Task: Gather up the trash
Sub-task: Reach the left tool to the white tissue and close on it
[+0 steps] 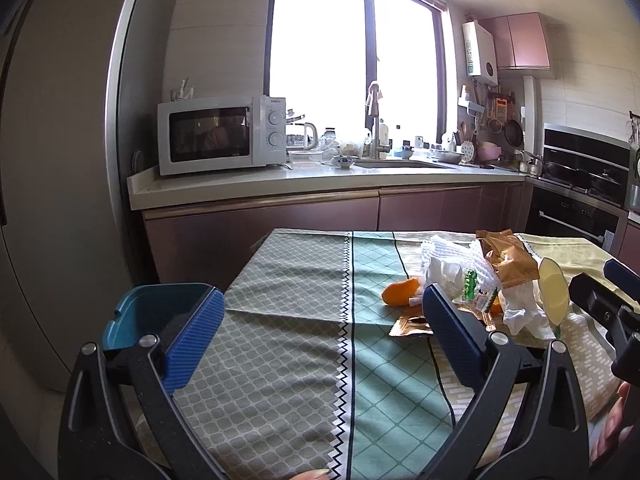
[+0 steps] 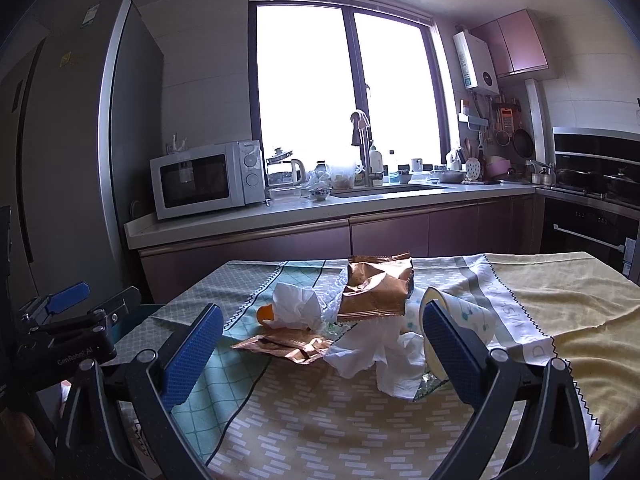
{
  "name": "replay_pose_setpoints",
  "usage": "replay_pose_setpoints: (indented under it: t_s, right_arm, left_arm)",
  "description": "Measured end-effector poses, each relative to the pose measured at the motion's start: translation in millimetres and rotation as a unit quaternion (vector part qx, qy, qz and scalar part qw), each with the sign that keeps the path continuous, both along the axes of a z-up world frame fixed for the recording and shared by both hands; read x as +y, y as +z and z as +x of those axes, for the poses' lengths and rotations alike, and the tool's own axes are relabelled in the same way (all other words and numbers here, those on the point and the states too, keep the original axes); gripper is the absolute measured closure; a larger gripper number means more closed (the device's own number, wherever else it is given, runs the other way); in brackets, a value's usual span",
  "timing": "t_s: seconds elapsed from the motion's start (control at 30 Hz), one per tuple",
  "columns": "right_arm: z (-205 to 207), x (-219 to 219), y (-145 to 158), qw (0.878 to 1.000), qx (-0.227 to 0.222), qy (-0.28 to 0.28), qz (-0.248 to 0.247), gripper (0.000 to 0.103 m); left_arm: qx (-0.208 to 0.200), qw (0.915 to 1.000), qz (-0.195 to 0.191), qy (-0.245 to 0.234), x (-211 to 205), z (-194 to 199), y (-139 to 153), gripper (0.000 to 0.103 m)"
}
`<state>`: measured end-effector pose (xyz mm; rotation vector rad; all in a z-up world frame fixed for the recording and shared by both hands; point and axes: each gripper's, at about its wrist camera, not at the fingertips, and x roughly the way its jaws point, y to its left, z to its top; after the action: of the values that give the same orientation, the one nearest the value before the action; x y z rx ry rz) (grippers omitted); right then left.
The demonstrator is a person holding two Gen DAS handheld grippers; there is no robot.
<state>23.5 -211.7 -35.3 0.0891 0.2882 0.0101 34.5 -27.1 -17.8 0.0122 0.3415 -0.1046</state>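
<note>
A pile of trash lies on the table's patterned cloth [image 2: 320, 420]: a brown snack bag [image 2: 376, 290], a flat brown wrapper [image 2: 286, 346], crumpled white tissues [image 2: 376, 354], an orange peel [image 2: 265, 314] and a tipped paper cup [image 2: 460, 320]. In the left wrist view the pile sits right of centre, with the brown bag [image 1: 506, 260], white foam net [image 1: 452, 264] and orange peel [image 1: 400, 291]. My left gripper [image 1: 320, 334] is open and empty over the cloth, left of the pile. My right gripper [image 2: 320, 350] is open and empty, its fingers either side of the pile.
A teal bin [image 1: 156, 312] stands at the table's left edge, behind my left finger. Beyond the table runs a kitchen counter [image 1: 320, 184] with a white microwave [image 1: 220, 134], sink and faucet [image 1: 374, 120]. A fridge [image 2: 80, 160] stands left, an oven [image 2: 592, 216] right.
</note>
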Motion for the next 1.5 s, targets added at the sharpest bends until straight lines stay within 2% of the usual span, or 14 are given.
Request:
replay_pose_setpoints:
  t_s: [0.13, 0.33, 0.53, 0.63, 0.7, 0.83, 0.93, 1.03, 1.1, 1.13, 1.2, 1.27, 1.37, 1.5]
  right_arm:
    - [11, -19, -5, 1.0, 0.021, -0.015, 0.008, 0.006]
    - [31, -47, -9, 0.998, 0.053, -0.022, 0.023, 0.006]
    - [55, -52, -8, 0.996, 0.076, 0.024, 0.036, 0.009]
    - [70, -49, -11, 0.993, 0.096, 0.048, 0.043, 0.017]
    - [82, -48, -17, 0.99, 0.116, 0.057, 0.053, 0.023]
    - [101, -48, -27, 0.986, 0.14, 0.058, 0.071, 0.026]
    - [109, -50, -31, 0.983, 0.147, 0.051, 0.092, 0.029]
    - [114, -53, -33, 0.981, 0.149, 0.046, 0.112, 0.037]
    - [116, -54, -34, 0.98, 0.149, 0.046, 0.123, 0.046]
    - [118, -56, -35, 0.98, 0.15, 0.044, 0.126, 0.048]
    - [119, -59, -36, 0.978, 0.15, 0.045, 0.136, 0.061]
    - [120, -62, -37, 0.977, 0.15, 0.044, 0.143, 0.072]
    - [119, -64, -36, 0.977, 0.145, 0.049, 0.149, 0.086]
    - [115, -64, -32, 0.978, 0.139, 0.056, 0.143, 0.091]
  left_arm:
    - [0.028, 0.999, -0.001, -0.035, -13, 24, -3, 0.006]
    - [0.048, 0.9955, 0.02, -0.079, -47, 60, -9, 0.006]
    - [0.054, 0.9909, 0.048, -0.114, -82, 95, -15, 0.006]
    - [0.062, 0.9881, 0.055, -0.129, -96, 111, -19, 0.009]
    - [0.071, 0.9859, 0.06, -0.139, -103, 121, -23, 0.015]
    - [0.096, 0.9819, 0.061, -0.152, -111, 143, -32, 0.024]
    - [0.116, 0.9782, 0.054, -0.164, -112, 156, -39, 0.036]
    - [0.142, 0.9726, 0.04, -0.18, -107, 166, -44, 0.048]
    - [0.159, 0.9686, 0.031, -0.188, -107, 173, -50, 0.066]
    - [0.167, 0.9665, 0.026, -0.193, -106, 177, -52, 0.07]
    - [0.176, 0.9635, 0.016, -0.201, -103, 181, -55, 0.088]
    - [0.181, 0.9614, 0.005, -0.207, -100, 185, -57, 0.097]
    - [0.178, 0.9609, -0.006, -0.213, -94, 185, -55, 0.1]
    - [0.172, 0.9598, -0.025, -0.221, -83, 181, -48, 0.101]
